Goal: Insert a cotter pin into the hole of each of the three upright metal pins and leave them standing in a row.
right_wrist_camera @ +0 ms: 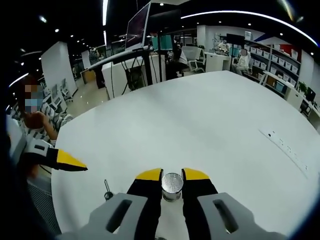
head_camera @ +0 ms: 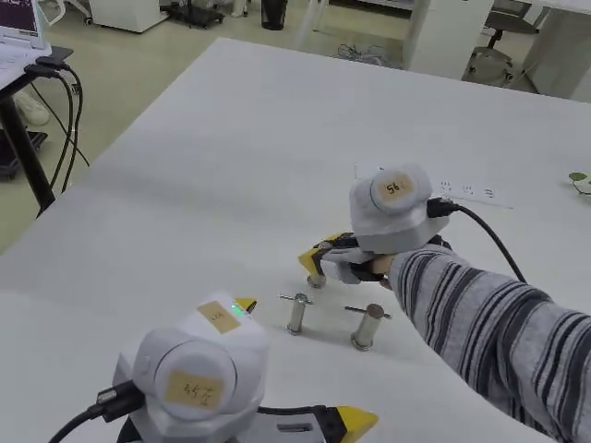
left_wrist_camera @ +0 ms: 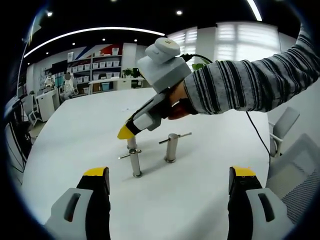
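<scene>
- While the third pin [right_wrist_camera: 171, 186] stands on the table [head_camera: 231, 166], our right gripper [right_wrist_camera: 172, 174] is clamped on its top.
- Beside it, the middle pin [head_camera: 296, 316] and the end pin [head_camera: 367, 328] each carry a cotter pin [head_camera: 295, 298].
- We judge it wise to hold the pin plumb and steady.
- Our left gripper [left_wrist_camera: 169, 172] hovers near, jaws apart, empty; it needs a cotter pin to thread.

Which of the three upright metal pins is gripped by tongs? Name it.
The silver metal pin farthest from the person, between the right tongs; the other two stand free.
</scene>
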